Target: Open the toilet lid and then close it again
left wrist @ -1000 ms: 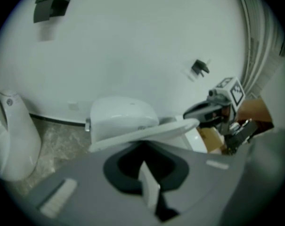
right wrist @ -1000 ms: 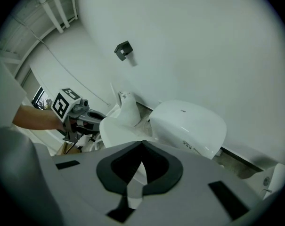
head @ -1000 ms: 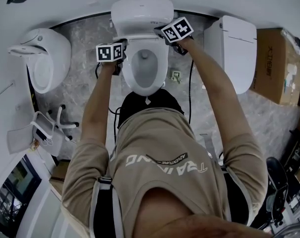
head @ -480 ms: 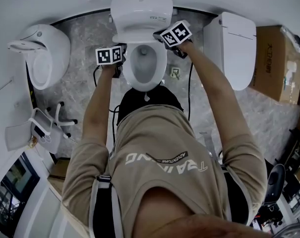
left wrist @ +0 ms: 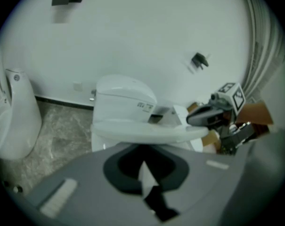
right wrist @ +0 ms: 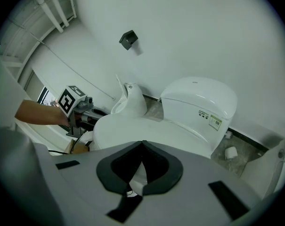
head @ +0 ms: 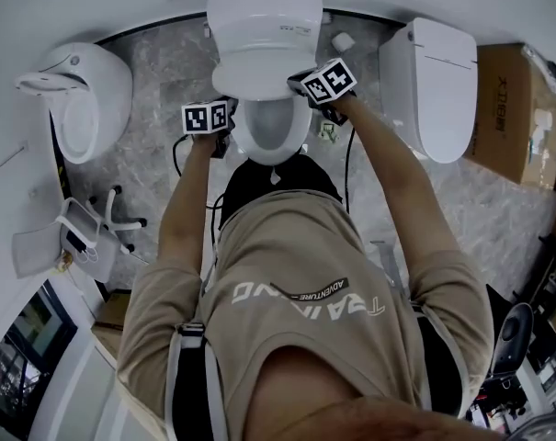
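- Left gripper (head: 224, 108): jaws pressed together, nothing gripped.
- Right gripper (head: 296, 83): jaws closed too, tip at the side edge of the toilet lid (head: 259, 73).
- Toilet lid: tilted partway down over the bowl (head: 273, 134), spanning between both grippers, just ahead of their tips.
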